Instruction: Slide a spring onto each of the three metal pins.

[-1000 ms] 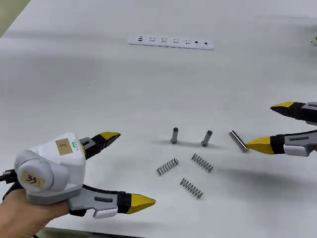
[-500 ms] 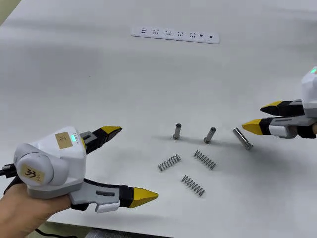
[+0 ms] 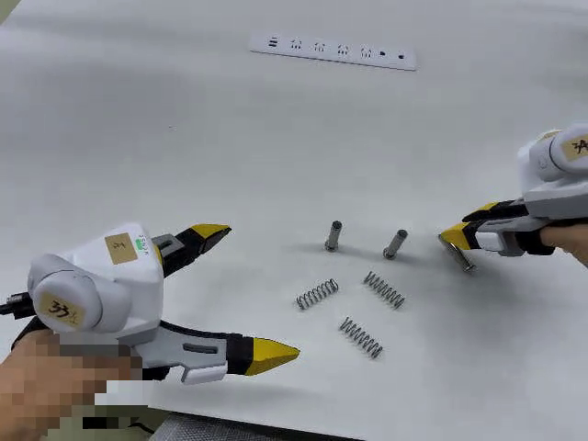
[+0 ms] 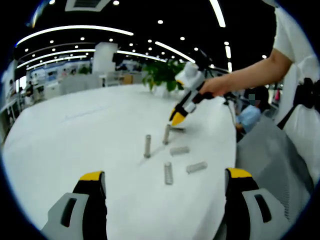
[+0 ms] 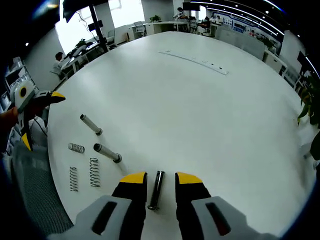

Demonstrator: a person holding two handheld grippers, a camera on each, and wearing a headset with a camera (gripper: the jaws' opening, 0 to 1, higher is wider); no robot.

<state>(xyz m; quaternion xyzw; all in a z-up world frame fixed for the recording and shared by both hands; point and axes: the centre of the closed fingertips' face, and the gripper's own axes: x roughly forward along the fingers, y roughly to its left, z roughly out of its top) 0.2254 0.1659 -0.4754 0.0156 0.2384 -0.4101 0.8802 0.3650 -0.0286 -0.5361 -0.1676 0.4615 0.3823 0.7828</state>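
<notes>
Since a second ago the right tool (image 5: 156, 179) has dropped and narrowed its yellow-tipped jaws from a wide spread to a small gap. It straddles one smooth grey metal pin (image 3: 462, 258) lying flat on the matte white worktop (image 3: 184, 138). Bare surface shows on either side of it, so nothing is pinched. There are three pins in all: a left upright pin (image 3: 333, 236) and a right upright pin (image 3: 396, 243) stand on flanged ends nearby. Three coiled wire springs lie loose in front of them: left spring (image 3: 317, 294), right spring (image 3: 384, 289) and nearest spring (image 3: 360, 337). The left tool (image 3: 260, 290) is spread wide, holding nothing. One long white plastic power strip (image 3: 333, 51) lies far back.
</notes>
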